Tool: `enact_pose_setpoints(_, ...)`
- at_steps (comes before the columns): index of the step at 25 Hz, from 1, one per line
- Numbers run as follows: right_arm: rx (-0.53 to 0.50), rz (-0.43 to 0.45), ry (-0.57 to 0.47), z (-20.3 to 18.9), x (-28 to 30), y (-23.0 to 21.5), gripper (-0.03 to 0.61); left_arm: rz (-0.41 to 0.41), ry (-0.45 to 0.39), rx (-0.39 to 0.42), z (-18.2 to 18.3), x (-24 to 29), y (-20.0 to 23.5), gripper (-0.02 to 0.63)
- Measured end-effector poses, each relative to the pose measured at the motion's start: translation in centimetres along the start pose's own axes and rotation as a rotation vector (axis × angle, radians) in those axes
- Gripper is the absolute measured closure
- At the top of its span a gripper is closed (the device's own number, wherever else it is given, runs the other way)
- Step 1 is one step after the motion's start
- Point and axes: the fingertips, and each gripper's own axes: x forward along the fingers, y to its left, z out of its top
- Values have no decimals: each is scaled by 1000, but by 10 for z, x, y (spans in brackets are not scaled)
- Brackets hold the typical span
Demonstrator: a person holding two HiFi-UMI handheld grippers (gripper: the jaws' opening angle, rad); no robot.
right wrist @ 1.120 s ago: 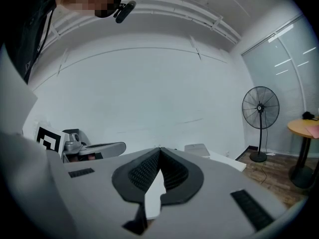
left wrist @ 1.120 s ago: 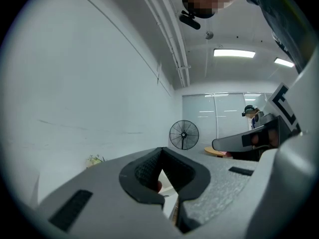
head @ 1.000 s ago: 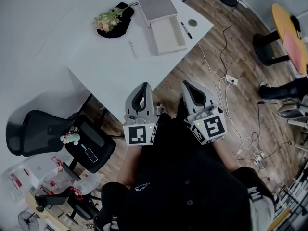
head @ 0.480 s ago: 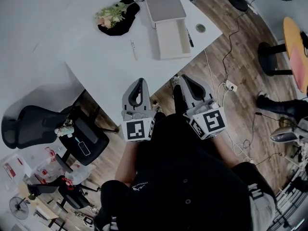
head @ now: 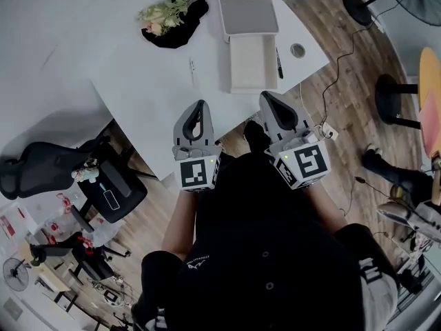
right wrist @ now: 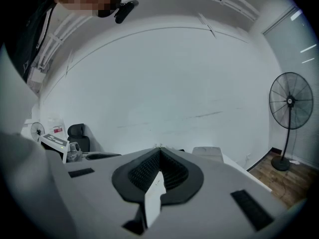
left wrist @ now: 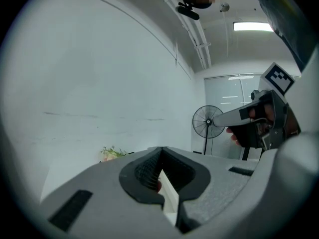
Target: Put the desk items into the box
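An open white box (head: 248,62) lies on the white table (head: 138,81), with its grey lid (head: 247,7) just behind it. A black marker (head: 279,57) and a small round item (head: 298,49) lie to the box's right. A white pen (head: 191,67) lies to its left. A flower bunch on black cloth (head: 169,16) sits at the back. My left gripper (head: 200,106) and right gripper (head: 266,97) hover side by side over the table's near edge, both shut with nothing in them. In the left gripper view the shut tips (left wrist: 160,151) point at the wall, as do the right gripper's (right wrist: 159,151).
Two black office chairs (head: 41,178) (head: 114,193) stand left of the table. Cables and a power strip (head: 324,128) lie on the wood floor to the right. A standing fan (right wrist: 290,101) and an orange table edge (head: 433,95) are at the far right.
The table and box have come closer and more central in the head view. Both grippers have risen toward the table's near edge, still shut.
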Motion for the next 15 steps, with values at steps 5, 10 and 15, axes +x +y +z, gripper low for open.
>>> enact_pose_setpoints(5,-9,64,25,3,25,-13,580,83,56,-18,-15,23,17,606)
enact_pose_setpoints(10,-8,131,50,3,41,-21,580,142,133,11,-34,48,29,606)
enact_pose_setpoints(15,4,193,78,-1,54,-30,580,174,250,47,-71,72,39,606)
